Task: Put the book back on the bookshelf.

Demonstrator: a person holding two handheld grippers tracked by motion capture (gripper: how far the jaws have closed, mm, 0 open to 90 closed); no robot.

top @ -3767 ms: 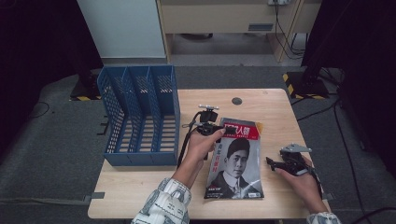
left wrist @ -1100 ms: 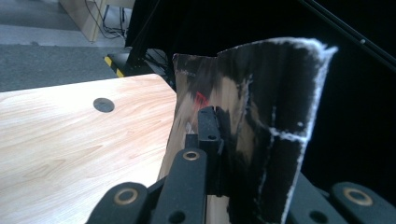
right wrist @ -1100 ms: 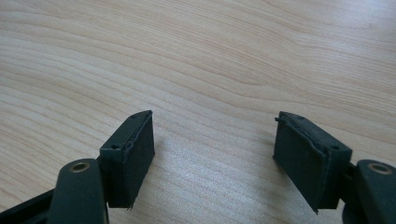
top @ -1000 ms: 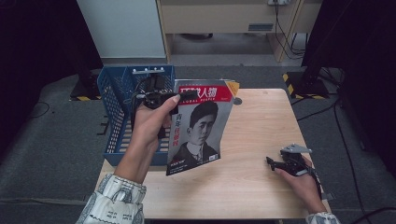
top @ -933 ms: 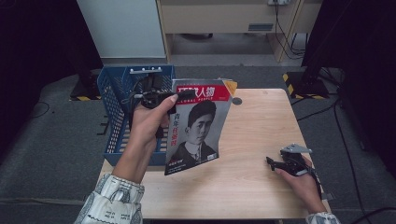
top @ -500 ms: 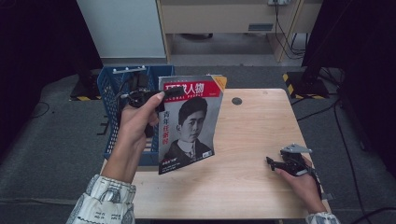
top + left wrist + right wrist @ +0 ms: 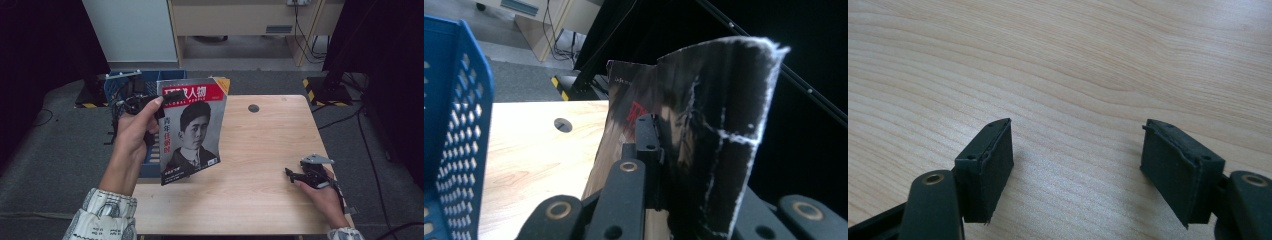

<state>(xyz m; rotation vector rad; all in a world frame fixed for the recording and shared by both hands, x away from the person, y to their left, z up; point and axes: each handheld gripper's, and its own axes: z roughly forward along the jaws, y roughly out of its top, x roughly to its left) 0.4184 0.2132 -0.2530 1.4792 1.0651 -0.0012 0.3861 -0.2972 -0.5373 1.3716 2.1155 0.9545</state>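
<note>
A magazine (image 7: 192, 130) with a red title bar and a portrait on its cover is held upright in the air over the table's left part. My left gripper (image 7: 161, 106) is shut on its left edge near the top. Seen from the left gripper view, the magazine (image 7: 704, 135) stands edge-on between the black jaws of my left gripper (image 7: 659, 150). A blue slotted file rack (image 7: 120, 90) stands just behind and left of the hand. My right gripper (image 7: 291, 175) rests low at the table's right front, open, with bare wood between its pads (image 7: 988, 165).
The wooden table (image 7: 270, 145) has a round cable hole (image 7: 253, 108) near its far edge. The blue rack's perforated wall (image 7: 454, 150) rises at the left of the left gripper view. Cabinets and cables stand on the floor beyond the table.
My left hand has lifted the magazine off the table, stood it upright, and carried it leftward toward the blue rack. The right hand has stayed where it was.
</note>
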